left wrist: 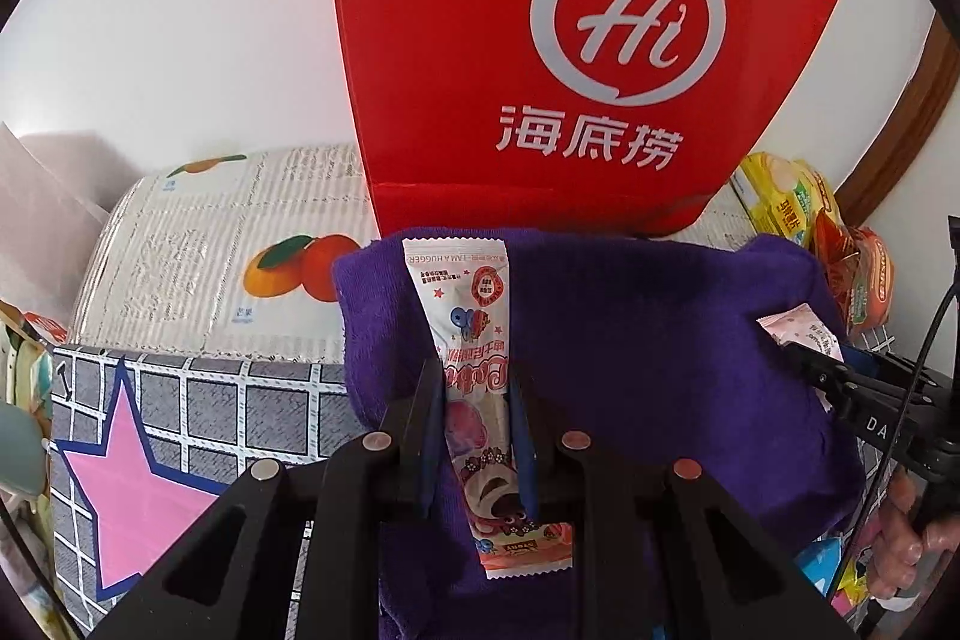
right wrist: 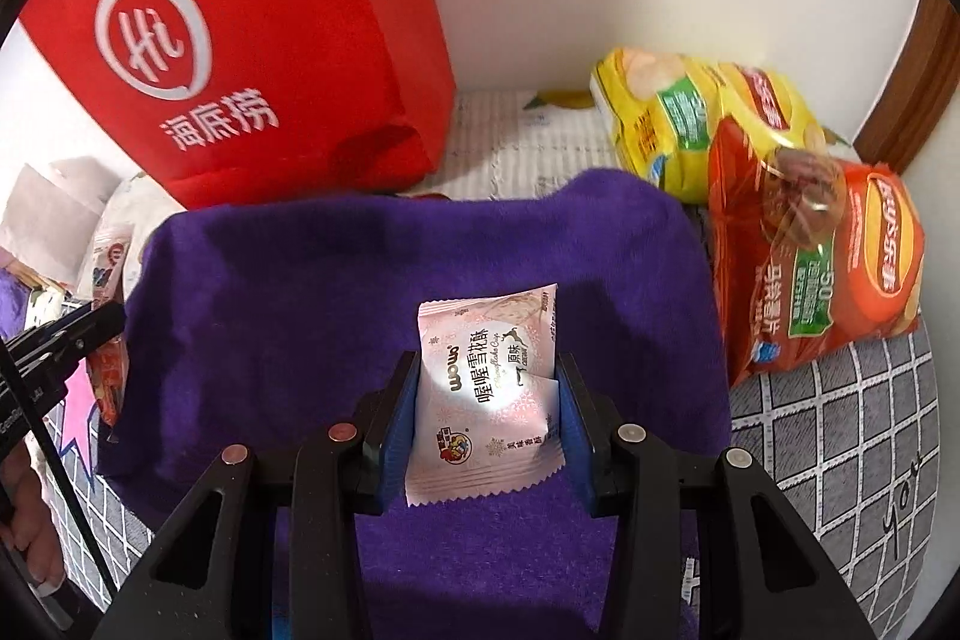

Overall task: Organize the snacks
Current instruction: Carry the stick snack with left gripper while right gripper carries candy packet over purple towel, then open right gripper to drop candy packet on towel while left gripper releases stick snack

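Observation:
My left gripper [left wrist: 477, 388] is shut on a long pink-and-white snack stick packet [left wrist: 474, 334] with a bear print, over a purple towel [left wrist: 630, 340]. My right gripper [right wrist: 489, 370] is shut on a square pale-pink snowflake-crisp packet [right wrist: 489, 394] over the same purple towel [right wrist: 300, 292]. In the left wrist view the right gripper [left wrist: 804, 358] shows at the right edge with its pink packet [left wrist: 801, 328]. In the right wrist view the left gripper [right wrist: 90, 322] shows at the left edge, with the stick packet [right wrist: 108, 280] partly hidden.
A red Haidilao bag [left wrist: 570, 40] stands at the back against the white wall, also in the right wrist view [right wrist: 252, 28]. Yellow [right wrist: 690, 118] and orange [right wrist: 816, 268] chip bags lie at the right. The grey checked cloth [left wrist: 198, 412] has a pink star; a fruit-print mat [left wrist: 240, 232] lies behind.

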